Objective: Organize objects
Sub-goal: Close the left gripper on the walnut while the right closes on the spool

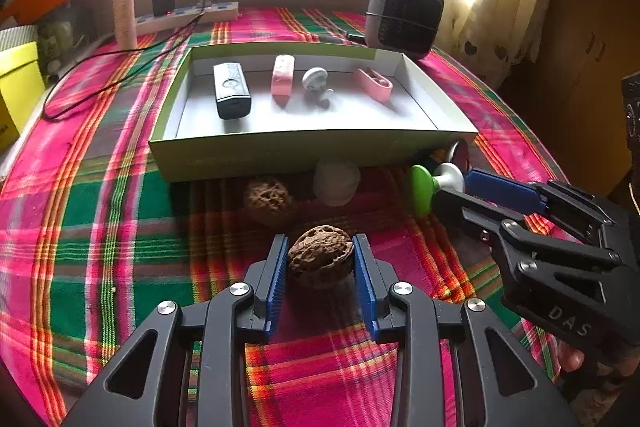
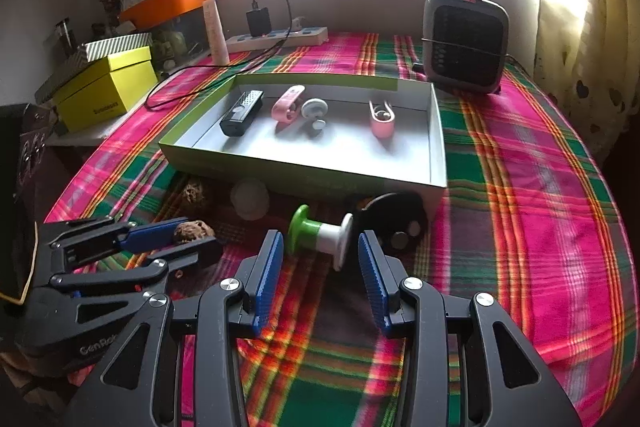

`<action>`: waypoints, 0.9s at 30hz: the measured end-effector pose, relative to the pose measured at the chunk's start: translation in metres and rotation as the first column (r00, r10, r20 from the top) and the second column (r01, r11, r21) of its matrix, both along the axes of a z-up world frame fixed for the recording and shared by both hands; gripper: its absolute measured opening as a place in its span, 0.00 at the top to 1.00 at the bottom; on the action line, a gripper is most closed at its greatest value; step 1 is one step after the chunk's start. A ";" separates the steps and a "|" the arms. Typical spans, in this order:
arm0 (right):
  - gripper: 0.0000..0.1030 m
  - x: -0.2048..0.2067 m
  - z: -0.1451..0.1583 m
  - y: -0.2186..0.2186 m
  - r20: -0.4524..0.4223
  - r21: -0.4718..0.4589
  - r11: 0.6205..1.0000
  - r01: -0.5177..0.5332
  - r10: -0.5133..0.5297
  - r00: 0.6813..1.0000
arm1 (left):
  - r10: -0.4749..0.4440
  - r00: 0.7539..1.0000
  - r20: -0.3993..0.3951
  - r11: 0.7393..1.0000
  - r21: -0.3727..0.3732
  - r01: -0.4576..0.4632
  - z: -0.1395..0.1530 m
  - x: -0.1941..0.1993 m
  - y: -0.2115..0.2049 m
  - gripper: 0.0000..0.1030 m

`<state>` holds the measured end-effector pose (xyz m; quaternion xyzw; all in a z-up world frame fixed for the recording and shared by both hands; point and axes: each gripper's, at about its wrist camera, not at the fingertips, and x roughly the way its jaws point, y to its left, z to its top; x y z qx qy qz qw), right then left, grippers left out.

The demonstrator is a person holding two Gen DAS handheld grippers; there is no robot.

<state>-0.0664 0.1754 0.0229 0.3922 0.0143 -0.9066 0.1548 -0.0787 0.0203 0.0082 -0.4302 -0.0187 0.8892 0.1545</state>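
Left gripper [image 1: 320, 259] clamped on the walnut [image 1: 321, 254], pads on both flanks, nut resting on the plaid cloth [image 1: 120, 227] just short of the tray [image 1: 312, 147]. Best to lift straight, clear the tray's near wall, set down in bare floor. Right gripper [image 2: 320, 255] jaws apart, green-and-white spool [image 2: 320, 231] just ahead, ungripped.

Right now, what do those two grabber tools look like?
Both are black plastic frames with cut-out holes and shiny silver bolts. Each finger carries a ribbed blue pad. The left gripper has pale lettering on its body, and the right gripper does too, seen from the other camera.
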 end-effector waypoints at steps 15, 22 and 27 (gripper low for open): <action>0.60 -0.017 -0.009 -0.011 0.028 0.051 0.999 0.004 -0.005 1.000 | 0.007 1.000 -0.002 1.000 0.027 -0.007 0.001 -0.001 -0.006 0.71; 0.60 -0.022 -0.013 -0.010 0.045 0.043 0.999 0.002 -0.004 0.999 | 0.008 1.000 -0.009 0.999 0.032 -0.008 0.000 -0.003 -0.007 0.70; 0.60 -0.024 -0.014 -0.009 0.052 0.031 0.999 0.006 -0.008 0.999 | 0.007 1.000 -0.012 1.000 0.029 -0.006 0.001 -0.003 -0.008 0.70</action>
